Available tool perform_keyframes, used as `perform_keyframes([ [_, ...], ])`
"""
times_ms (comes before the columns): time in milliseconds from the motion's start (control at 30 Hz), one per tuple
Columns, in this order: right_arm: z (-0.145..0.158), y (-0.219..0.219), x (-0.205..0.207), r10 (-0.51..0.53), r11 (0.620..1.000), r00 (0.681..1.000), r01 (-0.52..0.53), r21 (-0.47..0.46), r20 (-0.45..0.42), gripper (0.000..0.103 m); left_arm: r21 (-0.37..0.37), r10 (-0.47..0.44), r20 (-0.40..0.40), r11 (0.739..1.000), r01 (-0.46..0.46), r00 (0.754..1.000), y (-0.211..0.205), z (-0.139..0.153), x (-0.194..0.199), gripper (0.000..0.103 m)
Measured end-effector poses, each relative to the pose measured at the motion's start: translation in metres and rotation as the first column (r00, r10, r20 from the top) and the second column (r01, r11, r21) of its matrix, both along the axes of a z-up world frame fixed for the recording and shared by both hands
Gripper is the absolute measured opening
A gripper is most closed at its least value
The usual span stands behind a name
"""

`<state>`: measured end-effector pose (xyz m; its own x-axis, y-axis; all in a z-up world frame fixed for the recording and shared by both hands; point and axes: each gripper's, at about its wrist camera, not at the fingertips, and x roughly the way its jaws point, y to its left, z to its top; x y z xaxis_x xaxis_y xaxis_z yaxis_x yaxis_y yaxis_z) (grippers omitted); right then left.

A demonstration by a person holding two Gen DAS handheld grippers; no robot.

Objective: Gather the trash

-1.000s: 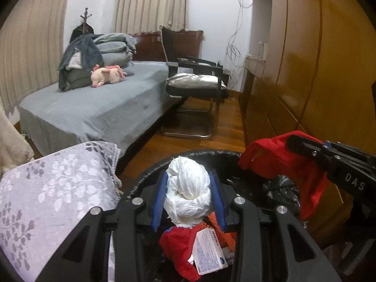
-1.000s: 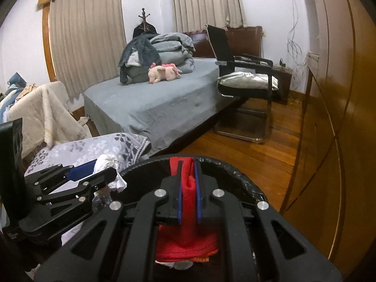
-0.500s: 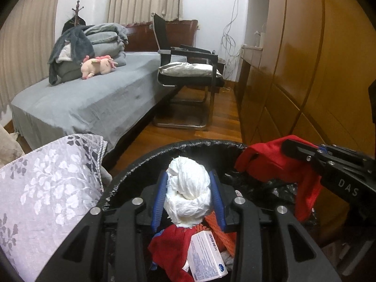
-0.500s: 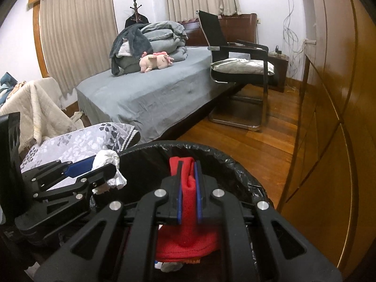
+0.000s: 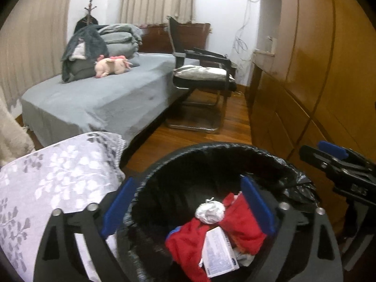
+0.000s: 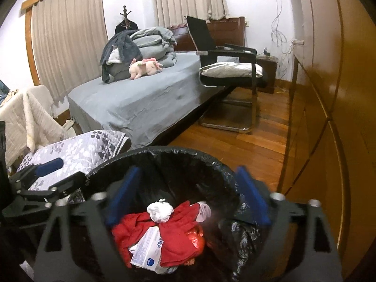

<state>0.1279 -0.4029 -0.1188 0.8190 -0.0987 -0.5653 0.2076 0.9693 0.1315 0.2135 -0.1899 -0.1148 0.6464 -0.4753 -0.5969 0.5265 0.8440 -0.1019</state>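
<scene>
The far bed [image 6: 145, 103] and the wardrobe [image 6: 329, 94] on the right edge a strip of bare wooden floor [image 6: 258, 145]. Near me, one round bin [image 6: 164, 155] with a crinkled black liner. Inside lie one red cloth [image 6: 178, 235], one white box [image 6: 150, 246] and one crumpled white wad [image 6: 161, 212]. My left hand-held gripper [image 5: 188, 206] and right hand-held gripper [image 6: 185, 195] are opening wide over it, holding nothing.

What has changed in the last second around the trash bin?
Both grippers let go. The left gripper, jaws opening, dropped the white paper wad into the bin. The right gripper, jaws opening, dropped the red cloth. The white carton stayed in the bin.
</scene>
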Motion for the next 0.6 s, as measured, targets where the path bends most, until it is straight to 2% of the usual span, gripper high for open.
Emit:
perform_keyframes([
  [67, 0.005, 0.004, -0.004, 0.006, 1.0, 1.0, -0.006, 0.002, 0.002, 0.097, -0.003, 0.017, 0.003, 1.0, -0.017, 1.0, 0.01, 0.005, -0.001, 0.096],
  [600, 0.059, 0.06, -0.049, 0.101, 0.994, 0.995, -0.1, 0.035, -0.003, 0.098, 0.033, 0.14, 0.028, 0.99, -0.141, 0.99, 0.081, 0.047, -0.058, 0.097],
])
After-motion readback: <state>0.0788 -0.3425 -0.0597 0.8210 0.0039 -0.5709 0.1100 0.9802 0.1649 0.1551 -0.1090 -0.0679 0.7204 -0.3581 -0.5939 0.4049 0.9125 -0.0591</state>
